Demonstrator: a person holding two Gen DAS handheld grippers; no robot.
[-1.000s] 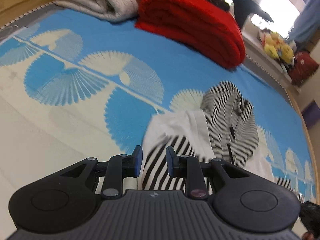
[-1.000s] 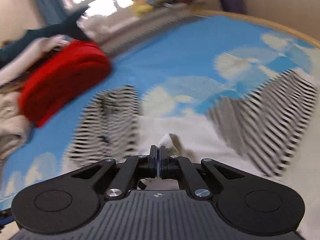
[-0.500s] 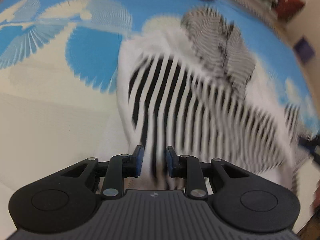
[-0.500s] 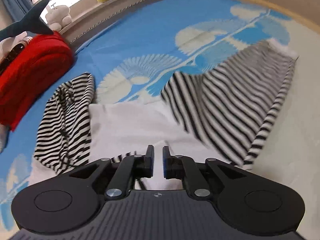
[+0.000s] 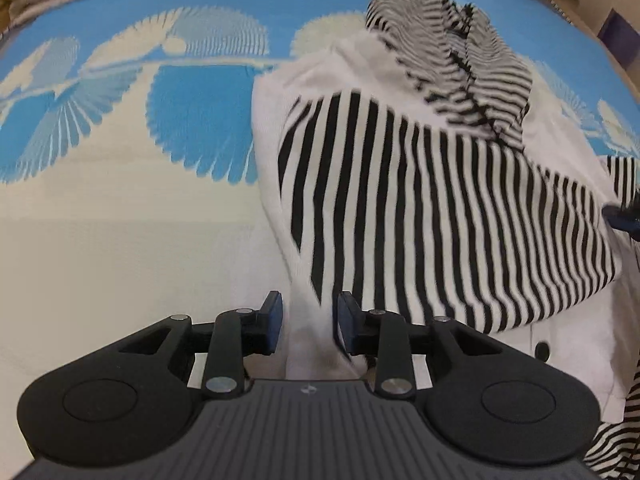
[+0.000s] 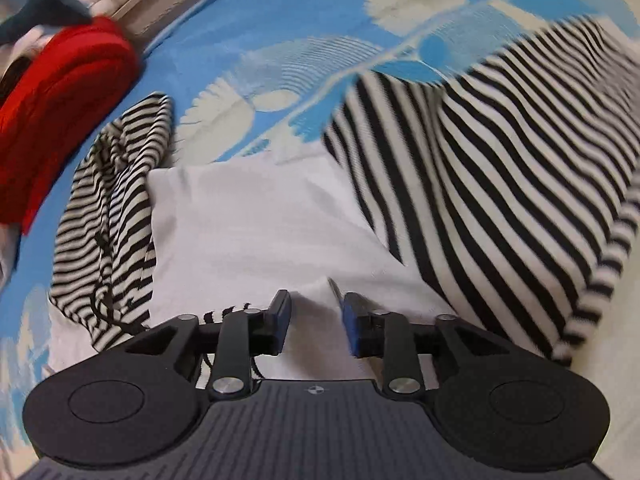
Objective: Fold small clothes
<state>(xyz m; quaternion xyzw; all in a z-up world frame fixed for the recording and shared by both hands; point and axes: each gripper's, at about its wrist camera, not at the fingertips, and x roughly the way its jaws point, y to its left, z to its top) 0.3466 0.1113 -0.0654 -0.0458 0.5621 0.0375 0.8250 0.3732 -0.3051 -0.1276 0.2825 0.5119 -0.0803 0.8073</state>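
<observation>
Item: striped hoodie, flat on my bed, hood at 1 o'clock. My left tongs opening, white hem between the pads, unpinched. My right tongs apart over white cloth (nothing gripped). Red blanket at 10 o'clock.
</observation>
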